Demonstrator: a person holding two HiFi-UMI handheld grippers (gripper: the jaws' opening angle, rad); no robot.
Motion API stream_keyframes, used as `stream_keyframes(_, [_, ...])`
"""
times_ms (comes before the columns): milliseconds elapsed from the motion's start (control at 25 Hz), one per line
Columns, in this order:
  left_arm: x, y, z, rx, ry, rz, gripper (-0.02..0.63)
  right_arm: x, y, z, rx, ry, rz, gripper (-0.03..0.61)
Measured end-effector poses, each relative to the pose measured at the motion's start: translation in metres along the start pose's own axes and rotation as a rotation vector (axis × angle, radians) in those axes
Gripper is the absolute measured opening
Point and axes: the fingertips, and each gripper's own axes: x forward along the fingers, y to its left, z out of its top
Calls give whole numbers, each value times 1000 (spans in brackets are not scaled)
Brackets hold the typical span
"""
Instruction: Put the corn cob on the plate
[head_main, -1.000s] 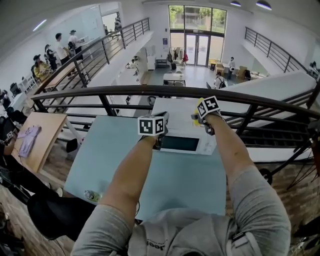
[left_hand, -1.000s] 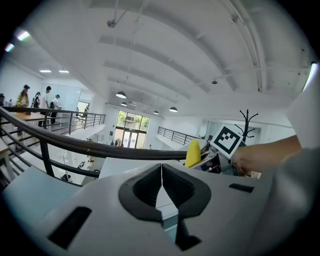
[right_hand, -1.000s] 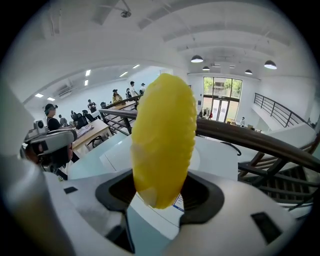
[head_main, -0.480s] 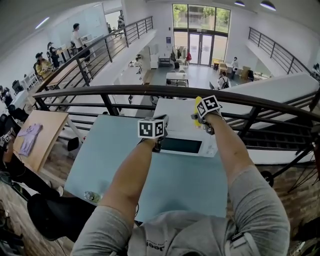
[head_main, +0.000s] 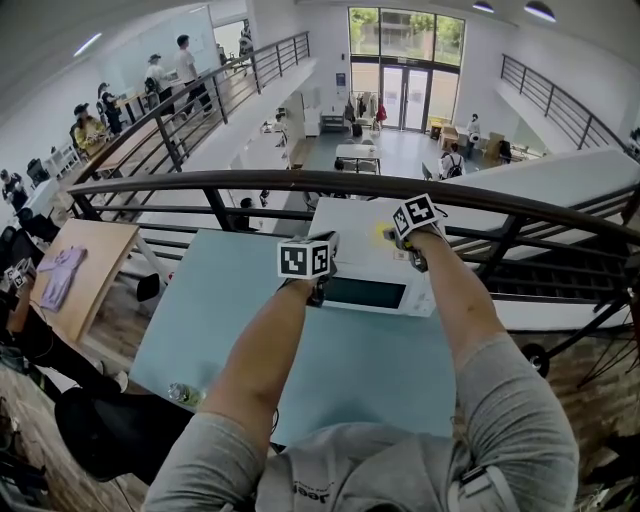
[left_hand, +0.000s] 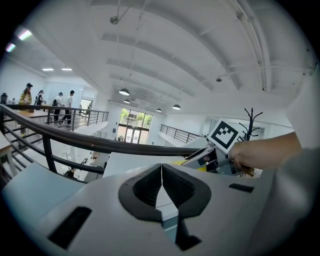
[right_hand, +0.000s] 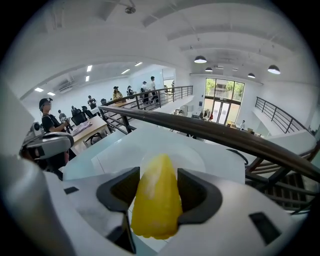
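Observation:
A yellow corn cob sits tip-forward between the pads of my right gripper. The jaws have just been closing and both pads press on it. Below and beyond the cob lies a round white plate on a white surface. In the head view the right gripper is over the far side of the table, with a bit of the corn cob showing. My left gripper is shut with nothing in it. In the head view the left gripper hangs over a white appliance.
The light blue table stands against a dark railing with a drop to a lower floor behind it. The white appliance has a dark window. A plastic bottle lies at the table's near left corner. People stand on the far walkway.
Both grippers have sunk a little toward the table. The corn cob stays in the right gripper and shows lower beside its marker cube.

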Motion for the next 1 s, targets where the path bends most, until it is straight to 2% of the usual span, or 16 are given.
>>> stream_keyframes(480, [4, -3, -4, 3, 18, 3, 18, -7, -6, 11, 28, -68, 7, 245])
stream_keyframes(720, [5, -5, -7, 7, 18, 3, 18, -14, -12, 24, 35, -139, -14, 245])
stream_keyframes(1000, [1, 1, -11, 3, 23, 15, 18, -10, -11, 25, 49, -162, -31, 245])
